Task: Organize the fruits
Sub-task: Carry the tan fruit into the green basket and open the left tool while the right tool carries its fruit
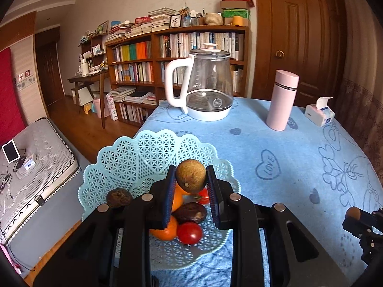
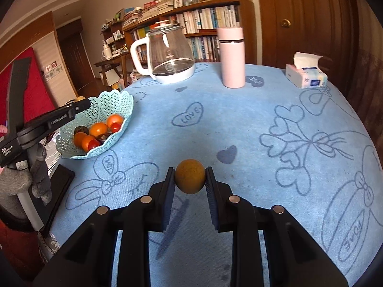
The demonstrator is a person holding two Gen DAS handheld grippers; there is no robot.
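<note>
In the left wrist view my left gripper (image 1: 190,183) is shut on a round brown fruit (image 1: 190,175), held over the pale blue lattice basket (image 1: 134,157). In the basket lie oranges (image 1: 165,230), red tomatoes (image 1: 189,233) and dark brown fruits (image 1: 190,212). In the right wrist view my right gripper (image 2: 190,179) is shut on a second round brown fruit (image 2: 190,175), above the blue tablecloth (image 2: 251,124) and well right of the basket (image 2: 112,102). The left gripper (image 2: 80,106) shows over the basket's far rim, held by a grey-gloved hand (image 2: 36,179). The right gripper (image 1: 356,216) appears at the edge.
At the table's far side stand a glass kettle with a white handle (image 1: 205,86), a pink flask (image 1: 281,100) and a tissue box (image 1: 319,113). The basket sits at the table's left edge; below it are a mattress (image 1: 36,167) and wooden floor. A bookshelf (image 1: 177,55) and a door are behind.
</note>
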